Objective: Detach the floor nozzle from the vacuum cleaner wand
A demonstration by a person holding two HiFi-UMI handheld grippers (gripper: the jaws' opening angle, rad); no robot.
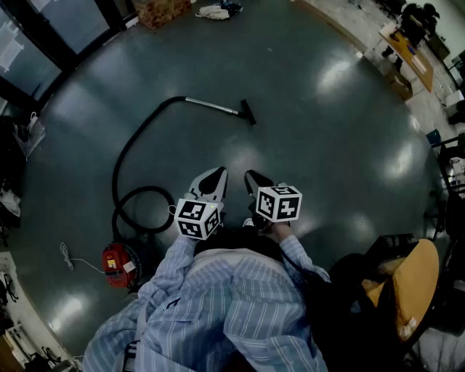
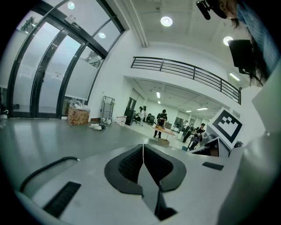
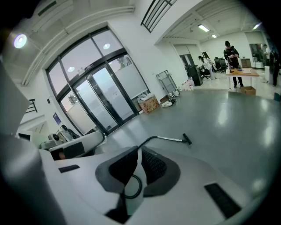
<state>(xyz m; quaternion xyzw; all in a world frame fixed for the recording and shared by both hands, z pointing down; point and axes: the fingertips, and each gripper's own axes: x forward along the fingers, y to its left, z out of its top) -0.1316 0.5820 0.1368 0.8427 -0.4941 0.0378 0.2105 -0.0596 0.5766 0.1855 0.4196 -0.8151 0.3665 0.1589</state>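
Observation:
A red vacuum cleaner [image 1: 116, 264] sits on the dark floor at the lower left. Its black hose [image 1: 128, 156] loops and runs up to a silver wand [image 1: 212, 107], which ends in the black floor nozzle [image 1: 248, 112]. My left gripper [image 1: 212, 181] and right gripper [image 1: 256, 182] are held side by side near my body, well short of the nozzle, both shut and empty. In the right gripper view the wand [image 3: 169, 139] and nozzle [image 3: 187, 139] lie on the floor beyond the closed jaws of the right gripper [image 3: 138, 151]. The left gripper [image 2: 143, 147] shows only a piece of hose [image 2: 44, 169].
An orange chair [image 1: 408, 285] stands close on my right. A cardboard box [image 1: 161, 10] sits by the glass doors at the far side. Desks [image 1: 410, 51] line the far right, and people stand at a table [image 2: 160, 128]. A white power cord [image 1: 69, 256] trails from the vacuum.

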